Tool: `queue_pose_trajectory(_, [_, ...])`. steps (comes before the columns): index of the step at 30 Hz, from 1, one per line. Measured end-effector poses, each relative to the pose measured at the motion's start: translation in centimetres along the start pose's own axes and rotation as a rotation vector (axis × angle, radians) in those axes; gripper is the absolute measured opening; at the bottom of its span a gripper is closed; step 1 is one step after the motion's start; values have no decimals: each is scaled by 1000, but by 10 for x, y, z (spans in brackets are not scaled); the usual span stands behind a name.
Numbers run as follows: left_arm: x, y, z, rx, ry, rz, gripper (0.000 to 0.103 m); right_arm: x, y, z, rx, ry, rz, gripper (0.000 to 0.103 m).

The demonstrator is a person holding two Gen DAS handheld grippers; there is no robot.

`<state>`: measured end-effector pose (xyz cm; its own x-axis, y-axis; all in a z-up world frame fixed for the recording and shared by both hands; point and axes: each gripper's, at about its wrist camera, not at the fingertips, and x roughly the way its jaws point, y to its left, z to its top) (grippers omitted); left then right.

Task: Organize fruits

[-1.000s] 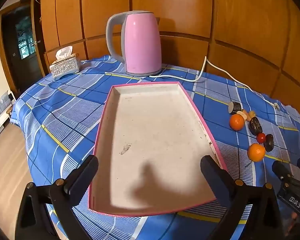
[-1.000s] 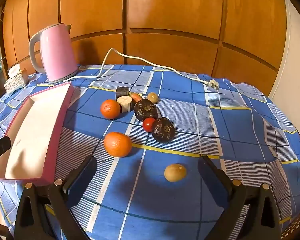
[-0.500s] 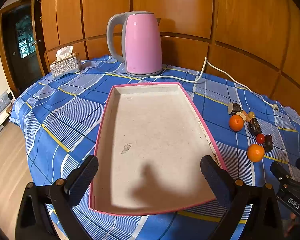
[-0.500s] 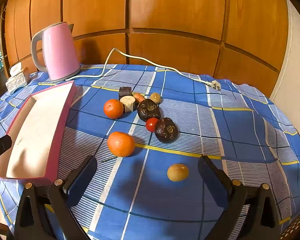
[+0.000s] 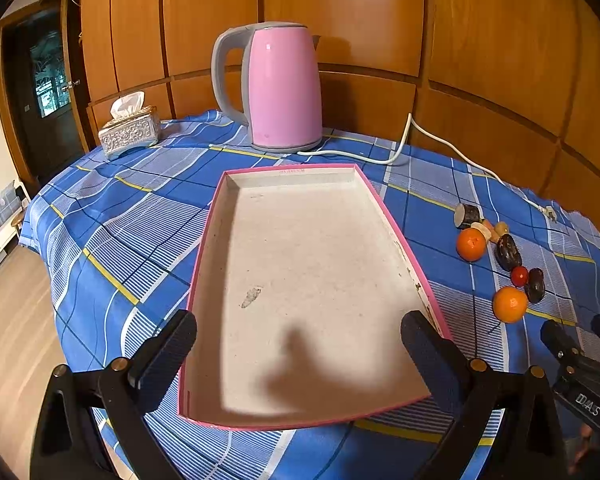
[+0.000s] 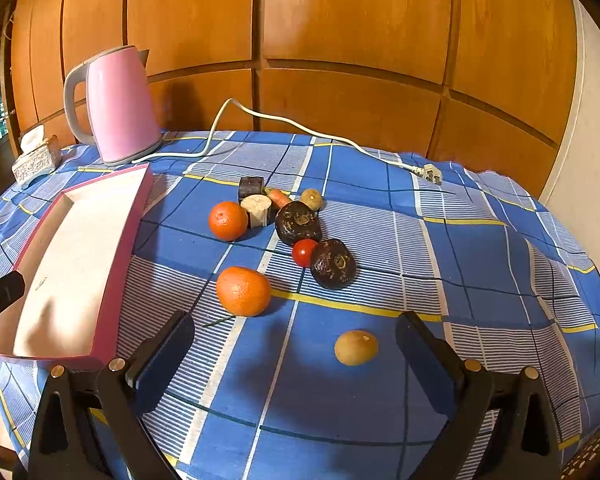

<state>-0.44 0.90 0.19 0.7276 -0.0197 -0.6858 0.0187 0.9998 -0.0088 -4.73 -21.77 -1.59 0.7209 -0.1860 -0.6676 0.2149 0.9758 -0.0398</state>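
**Fruit Spread Beside a Bare Tray**

Both tools hover wide open over a counter (image 6: 480,240) in blue plaid cloth, gripping nothing. The left tool (image 5: 298,344) faces a pink-rimmed tray (image 5: 396,224), nothing lying in it. Only the left view takes in the tray's full length and its near rim; there the fruit shows small and crowded, right of the tray. The right tool (image 6: 294,346) looks onto that fruit: two oranges (image 6: 243,291), a tomato (image 6: 303,253), two dark fruits (image 6: 333,264), a small carrot (image 6: 278,198), and a yellowish fruit (image 6: 356,347) right of the tray, nearest that tool and seen only in this view. A pink kettle (image 5: 282,88) stands behind the tray, a tissue box (image 5: 130,134) to its left.
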Motion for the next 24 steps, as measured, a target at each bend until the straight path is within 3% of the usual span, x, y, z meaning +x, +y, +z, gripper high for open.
queue_pose_trajectory(24, [-1, 2, -1, -8, -1, -6, 103, -2, 0, -1, -1, -4, -7, 102])
